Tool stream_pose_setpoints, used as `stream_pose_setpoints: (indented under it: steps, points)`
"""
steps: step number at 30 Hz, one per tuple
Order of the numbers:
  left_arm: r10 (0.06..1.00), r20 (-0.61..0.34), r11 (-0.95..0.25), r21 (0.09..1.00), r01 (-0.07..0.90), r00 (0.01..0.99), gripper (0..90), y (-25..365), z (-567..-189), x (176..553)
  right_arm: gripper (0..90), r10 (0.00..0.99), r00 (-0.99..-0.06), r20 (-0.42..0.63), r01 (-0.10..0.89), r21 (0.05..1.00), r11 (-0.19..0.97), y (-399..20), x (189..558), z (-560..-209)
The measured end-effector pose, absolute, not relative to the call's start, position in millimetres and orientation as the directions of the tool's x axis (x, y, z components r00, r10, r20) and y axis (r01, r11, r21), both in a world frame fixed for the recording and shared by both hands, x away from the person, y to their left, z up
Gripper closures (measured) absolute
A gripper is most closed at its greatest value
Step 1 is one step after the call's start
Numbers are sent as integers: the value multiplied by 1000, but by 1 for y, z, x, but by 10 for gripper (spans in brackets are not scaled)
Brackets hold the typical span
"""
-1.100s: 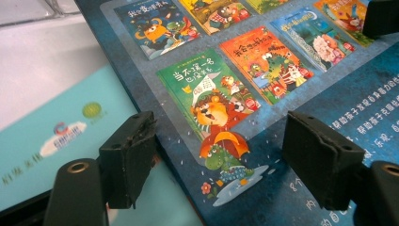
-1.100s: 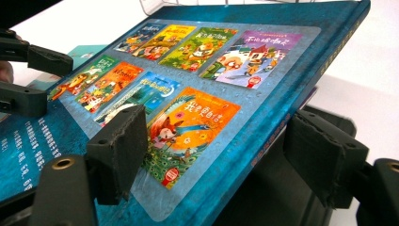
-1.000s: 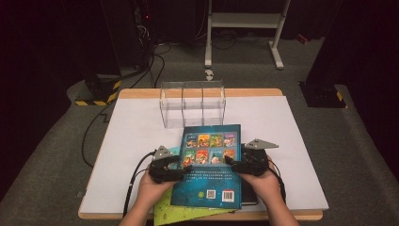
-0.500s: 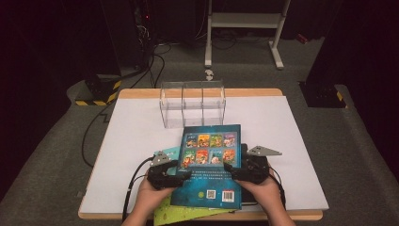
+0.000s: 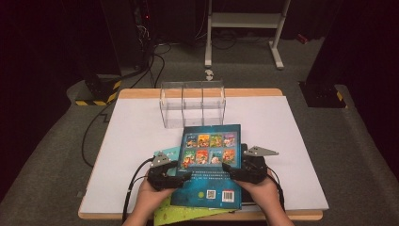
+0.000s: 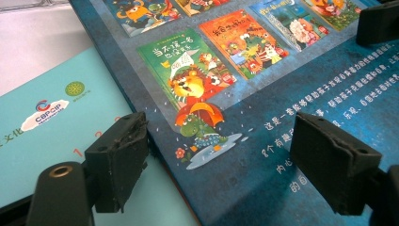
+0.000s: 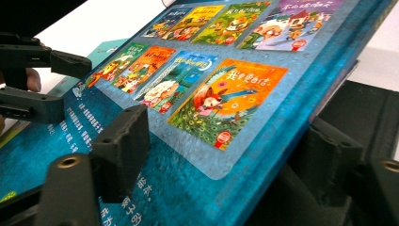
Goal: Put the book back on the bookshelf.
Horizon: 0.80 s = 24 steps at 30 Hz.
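While both fingers gape, blue book (image 5: 210, 169) edges between left gripper (image 6: 226, 155) and right gripper (image 7: 226, 155), unclamped.

The blue book (image 5: 210, 165) has a glossy, smooth printed cover that catches a pale sheen around its row of small pictures. Under it, the teal book (image 6: 42, 141) looks matt and smooth, plain coated paper, and the green sheet (image 5: 181, 214) at the table's near edge looks like thin paper. The left gripper (image 6: 226, 155) carries black jaw pads of matt rubbery stuff, chipped and rough along the edges; the right gripper (image 7: 221, 155) has the same dull black finish. The table (image 5: 136, 136) top is matt white with a bare wood rim. The clear rack (image 5: 193, 103) looks like glossy transparent plastic
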<state>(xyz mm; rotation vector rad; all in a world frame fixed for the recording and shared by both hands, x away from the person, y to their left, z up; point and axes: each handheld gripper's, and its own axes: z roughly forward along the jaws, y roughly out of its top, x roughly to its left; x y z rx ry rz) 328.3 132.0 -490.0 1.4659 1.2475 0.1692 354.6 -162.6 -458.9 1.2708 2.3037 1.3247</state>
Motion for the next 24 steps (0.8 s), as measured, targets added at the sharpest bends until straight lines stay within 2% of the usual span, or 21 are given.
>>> stream_pose_setpoints:
  steps: [2,7,24]
  points:
    - [746,-512,209,788,579,427,198,132,-490,328,327,759,-606,240,588,778,223,-164,354,-457]
    - [745,-513,210,787,579,427,194,132,-490,328,381,756,-613,228,571,790,224,-168,353,-455]
    - [709,-564,246,761,600,424,167,138,-490,331,410,753,-644,131,469,846,254,-166,341,-447]
